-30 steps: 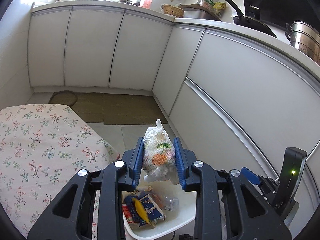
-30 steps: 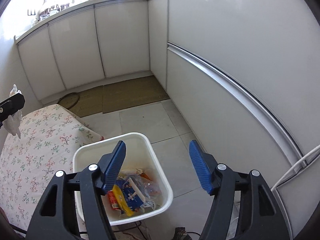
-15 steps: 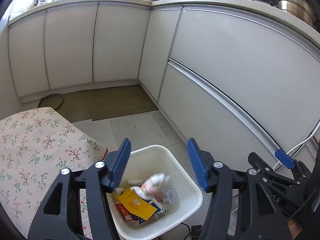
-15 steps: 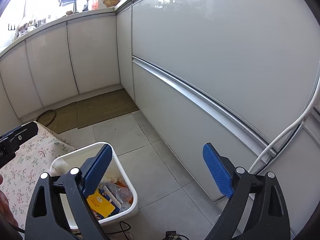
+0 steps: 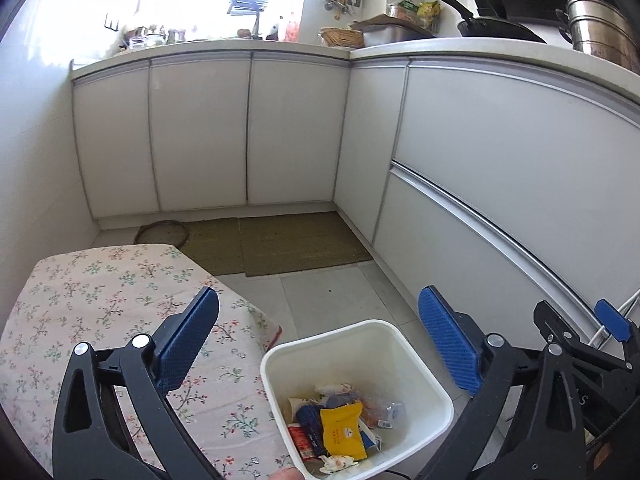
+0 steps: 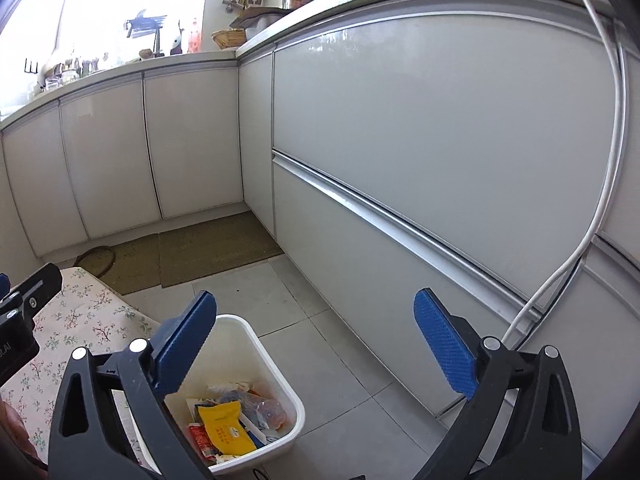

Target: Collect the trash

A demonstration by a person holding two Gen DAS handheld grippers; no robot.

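A white plastic bin (image 5: pixel 400 340) stands on the tiled floor beside the table and holds several wrappers, with a yellow packet (image 5: pixel 343 428) on top. It also shows in the right wrist view (image 6: pixel 276 368), with the yellow packet (image 6: pixel 224 426) inside. My left gripper (image 5: pixel 318 312) is open and empty, above the bin and the table edge. My right gripper (image 6: pixel 314 312) is open and empty, above the floor to the right of the bin.
A table with a floral cloth (image 5: pixel 100 308) is left of the bin. White kitchen cabinets (image 5: pixel 500 168) run along the back and right. Brown mats (image 5: pixel 288 240) lie on the floor. A white cable (image 6: pixel 600 208) hangs down the cabinet front at right.
My left gripper opened and dropped the crumpled plastic bag into the bin, then rose and tilted up. My right gripper swung to the right, away from the bin.
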